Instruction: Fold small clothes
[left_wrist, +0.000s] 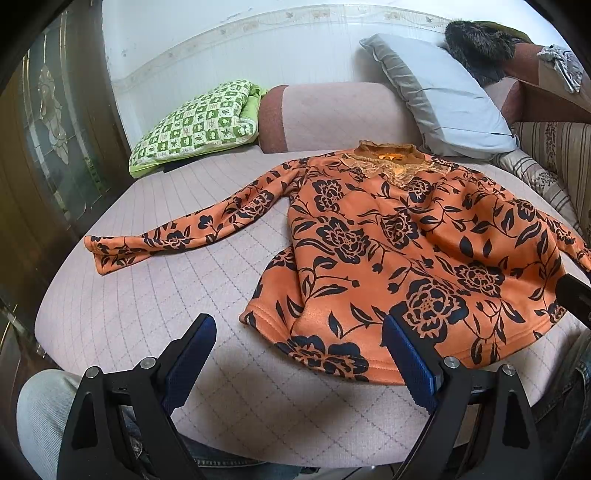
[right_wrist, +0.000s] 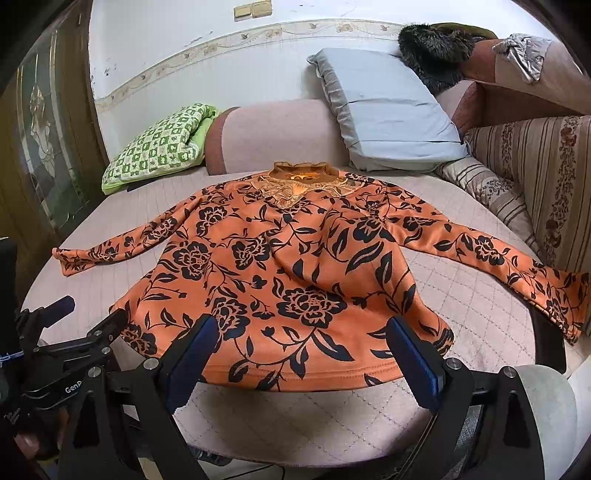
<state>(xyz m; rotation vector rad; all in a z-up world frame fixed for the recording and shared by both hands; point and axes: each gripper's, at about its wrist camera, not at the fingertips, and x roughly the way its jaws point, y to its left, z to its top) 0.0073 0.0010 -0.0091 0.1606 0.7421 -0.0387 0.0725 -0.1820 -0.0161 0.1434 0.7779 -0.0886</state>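
Both grippers sit spread and empty at the near hem: left gripper (left_wrist: 299, 347) by the hem's left corner, right gripper (right_wrist: 301, 345) over the hem's middle. Orange floral top (right_wrist: 295, 266) lies flat, unfolded, face up on the pink quilted cushion (right_wrist: 472, 332), sleeves out sideways. Likely pre-first-fold; next needs a sleeve (left_wrist: 177, 236) or side edge pinched and brought across the body.
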